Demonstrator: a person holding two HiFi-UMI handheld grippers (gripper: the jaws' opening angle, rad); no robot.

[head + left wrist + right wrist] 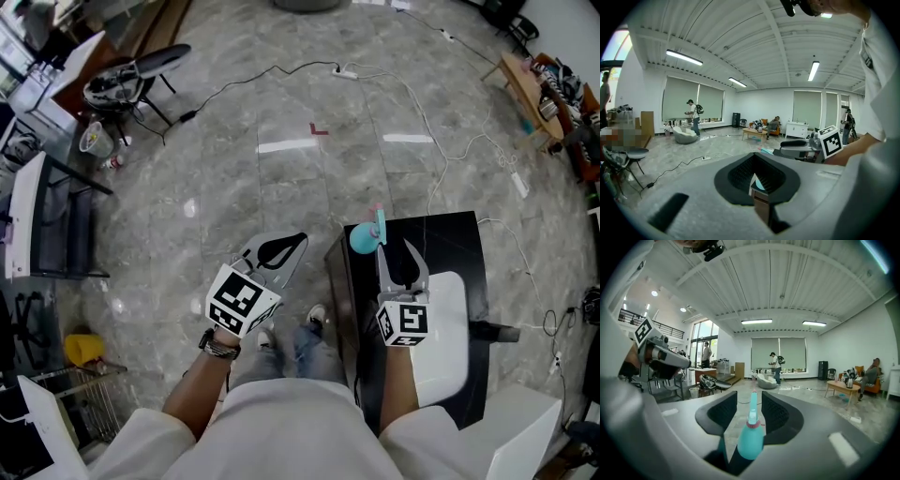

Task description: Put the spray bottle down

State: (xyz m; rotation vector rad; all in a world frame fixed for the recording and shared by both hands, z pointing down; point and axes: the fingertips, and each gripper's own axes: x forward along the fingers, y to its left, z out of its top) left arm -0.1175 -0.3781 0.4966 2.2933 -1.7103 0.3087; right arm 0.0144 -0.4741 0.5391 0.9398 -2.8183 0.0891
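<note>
Plainly, the right gripper's (749, 403) ribbed black pads stand spread, with the teal plastic spray bottle (750, 439), round-bodied with a pink collar and slim nozzle, upright in the gap and not pinched. It stands at the upper left corner of the glossy black table (450, 239), while the left gripper (296, 242), left of centre, has its jaws pressed together.

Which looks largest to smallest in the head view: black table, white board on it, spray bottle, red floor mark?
black table
white board
spray bottle
red floor mark
The mark lies farther away, so its true size is unsure.
</note>
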